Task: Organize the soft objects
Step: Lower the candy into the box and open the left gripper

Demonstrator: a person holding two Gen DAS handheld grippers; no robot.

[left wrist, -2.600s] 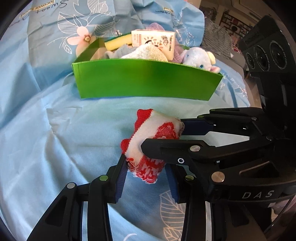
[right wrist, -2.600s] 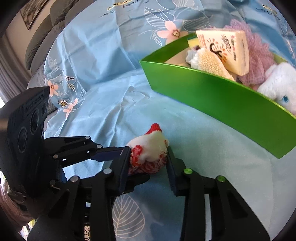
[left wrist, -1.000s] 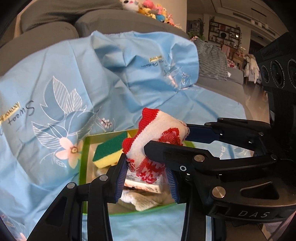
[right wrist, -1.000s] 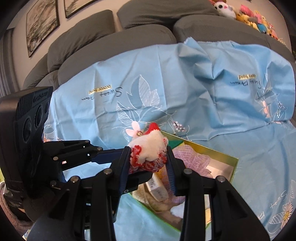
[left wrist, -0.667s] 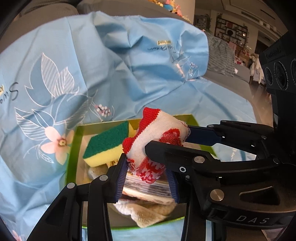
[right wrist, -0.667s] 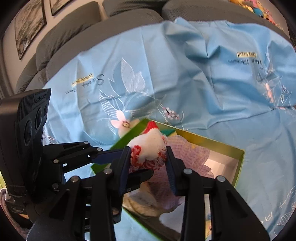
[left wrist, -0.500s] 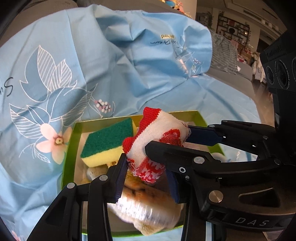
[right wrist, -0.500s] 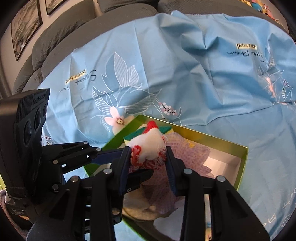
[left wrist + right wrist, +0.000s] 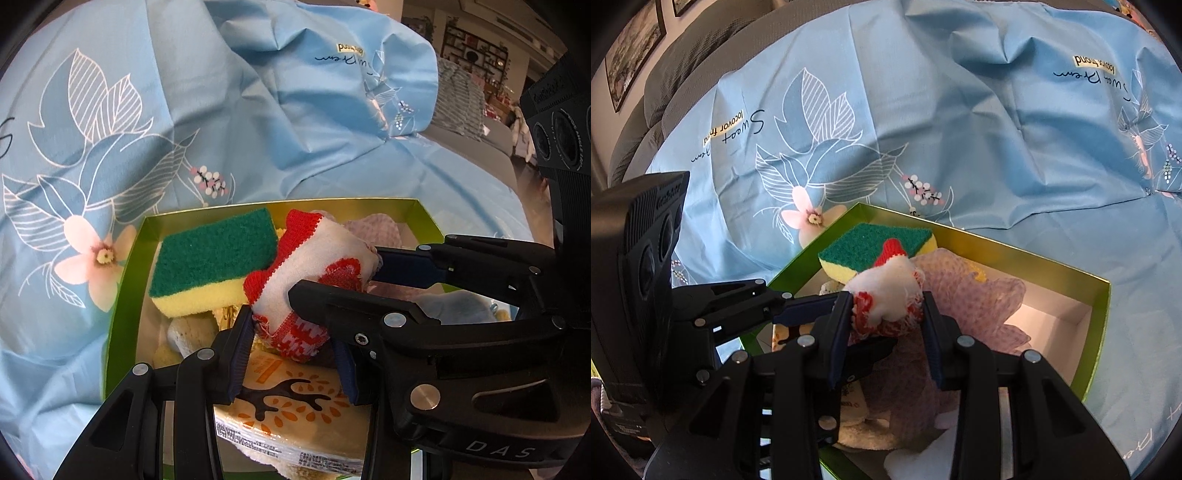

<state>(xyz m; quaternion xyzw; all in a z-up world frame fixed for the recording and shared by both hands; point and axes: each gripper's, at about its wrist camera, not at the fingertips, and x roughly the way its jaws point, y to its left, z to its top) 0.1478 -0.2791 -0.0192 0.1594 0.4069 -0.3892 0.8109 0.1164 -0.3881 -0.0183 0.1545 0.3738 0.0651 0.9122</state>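
Observation:
A rolled red-and-white knit cloth [image 9: 310, 280] is held by both grippers at once, above the open green box [image 9: 125, 266]. My left gripper [image 9: 291, 350] is shut on its near end. My right gripper [image 9: 886, 321] is shut on the same cloth [image 9: 890, 295], crossing the left one. In the box lie a green-and-yellow sponge [image 9: 214, 266], a lilac mesh puff [image 9: 960, 288], a packet with an orange tree print [image 9: 295, 413] and pale towels. The sponge also shows in the right wrist view [image 9: 875, 247].
The box [image 9: 1097, 332] rests on a light blue flowered sheet [image 9: 923, 110] draped over a grey sofa [image 9: 683, 74]. The box's right end shows bare white floor [image 9: 1049, 325]. Shelves and furniture stand far right [image 9: 480, 48].
Both grippers have carried the cloth from the sheet in front of the box up and over its rim; the view now looks down into the box from closer.

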